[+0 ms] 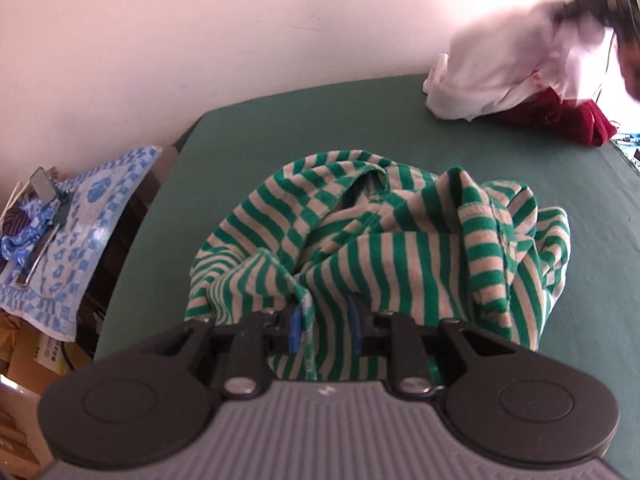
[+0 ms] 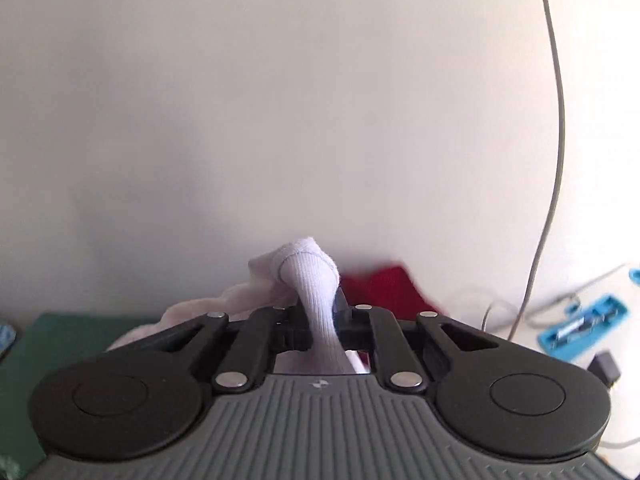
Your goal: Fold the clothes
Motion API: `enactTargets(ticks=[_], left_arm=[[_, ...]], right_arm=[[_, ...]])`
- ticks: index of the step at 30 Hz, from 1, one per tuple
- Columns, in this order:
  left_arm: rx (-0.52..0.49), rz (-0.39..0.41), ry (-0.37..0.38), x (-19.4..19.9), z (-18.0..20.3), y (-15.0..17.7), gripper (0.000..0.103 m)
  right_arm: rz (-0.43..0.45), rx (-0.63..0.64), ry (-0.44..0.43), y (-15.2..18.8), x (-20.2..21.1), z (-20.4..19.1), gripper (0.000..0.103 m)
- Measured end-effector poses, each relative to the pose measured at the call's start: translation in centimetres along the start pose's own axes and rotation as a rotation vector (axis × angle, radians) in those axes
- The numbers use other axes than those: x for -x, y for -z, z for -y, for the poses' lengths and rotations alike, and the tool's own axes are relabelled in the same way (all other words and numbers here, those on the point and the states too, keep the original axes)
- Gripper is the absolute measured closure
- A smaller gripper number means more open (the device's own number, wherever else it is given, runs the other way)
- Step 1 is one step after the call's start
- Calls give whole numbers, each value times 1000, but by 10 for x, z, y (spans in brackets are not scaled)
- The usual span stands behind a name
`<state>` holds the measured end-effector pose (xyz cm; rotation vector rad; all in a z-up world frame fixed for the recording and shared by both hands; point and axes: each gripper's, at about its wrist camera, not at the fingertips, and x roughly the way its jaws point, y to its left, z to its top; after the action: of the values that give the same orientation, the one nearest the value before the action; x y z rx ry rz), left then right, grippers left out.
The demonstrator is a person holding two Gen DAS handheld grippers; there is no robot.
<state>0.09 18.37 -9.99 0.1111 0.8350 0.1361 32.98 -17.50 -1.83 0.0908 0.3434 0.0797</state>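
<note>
- Much of the green table (image 1: pixel 280 128) lies bare beyond the striped shirt, up to its far edge at the white wall (image 1: pixel 200 20).
- Striped green-and-beige shirt (image 1: pixel 400 240) sits crumpled mid-table, just ahead of the left claw (image 1: pixel 326 326), whose blue pads (image 1: pixel 295 324) stand parted around a fold of it.
- White garment (image 1: pixel 500 64) lies at the far right corner, partly over a dark red garment (image 1: pixel 576 120).
- Right claw (image 2: pixel 322 326) is pressed tight on the white garment's ribbed cuff (image 2: pixel 316 280), lifted before the wall.
- Blue patterned towel (image 1: pixel 80 216) lies off the table's left edge.
</note>
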Motion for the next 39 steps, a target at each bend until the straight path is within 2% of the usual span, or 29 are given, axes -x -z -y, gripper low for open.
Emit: enactTargets(ticks=[1,2,3,4,5,6,8,9,10,11,13,14,15,17,20,21,22,24,25,26,29,30,31,32,33,34,36,37,39], left_arm=[[8,1,0,-1,0,0,79],[16,2,-1,-1,-1,-1,79],[23,1,0,-1,-2,-1,79],[30,0,0,-1,-3,0,79],[38,-1,1,0,-4,0,78],[42,-1,3,1,-5,0,75],[50,1,6,4,-9,2,71],[54,2,8,5,-10,2,71],[57,3,9,7,-12,3,71],[61,4,11,8,-13,4,71],[64,-7,40,10,-17,4,71],[62,-15,59,12,-18,3,71],[55,-13,71,15,-19,4,71],[37,-3,86,26,-19,7,69],[5,18,95,44,-18,16,43],[-4,27,97,50,-18,21,38],[-14,31,98,54,-15,25,37],[-32,35,107,59,-10,34,37],[-37,35,117,60,-6,38,37],[-39,34,138,58,-3,40,37],[-101,43,165,40,19,41,37],[-129,55,149,30,26,39,39],[-151,63,142,19,30,34,45],[-169,54,144,7,31,27,72],[-179,45,155,-1,29,20,86],[-186,36,168,-7,26,13,88],[-191,101,225,2,7,0,93],[-209,156,222,12,-6,-6,93],[-249,271,205,35,-32,-19,100]], right_arm=[[14,31,40,-13,-7,2,81],[-1,128,89,-14,-16,-3,55],[-30,254,142,-9,-26,-11,43],[-53,383,238,3,-33,-19,28],[-77,507,341,22,-36,-26,29],[-75,558,388,38,-28,-27,29],[-46,598,436,65,-5,-23,28],[-30,559,414,74,15,-19,28],[-13,494,371,81,39,-14,28],[-26,434,224,88,62,-13,26],[-108,351,-153,103,101,-20,26],[-162,358,-293,113,114,-31,26],[-190,363,-385,123,124,-45,26],[-236,361,-524,139,138,-77,20],[-297,343,-636,158,132,-119,17],[-323,342,-670,166,126,-133,17],[-370,348,-689,173,118,-144,20],[-481,345,-700,182,102,-159,68],[-512,295,-707,180,102,-157,94],[-529,232,-720,177,104,-152,98],[-457,77,-724,145,125,-131,98],[-427,17,-742,130,135,-122,98],[-376,10,-722,116,147,-119,98],[-317,26,-684,103,160,-118,101],[-257,41,-645,91,174,-117,103],[-203,46,-601,80,187,-115,103],[-123,59,-512,62,213,-111,103],[-106,77,-471,55,224,-110,103],[-109,149,-420,60,237,-120,90]])
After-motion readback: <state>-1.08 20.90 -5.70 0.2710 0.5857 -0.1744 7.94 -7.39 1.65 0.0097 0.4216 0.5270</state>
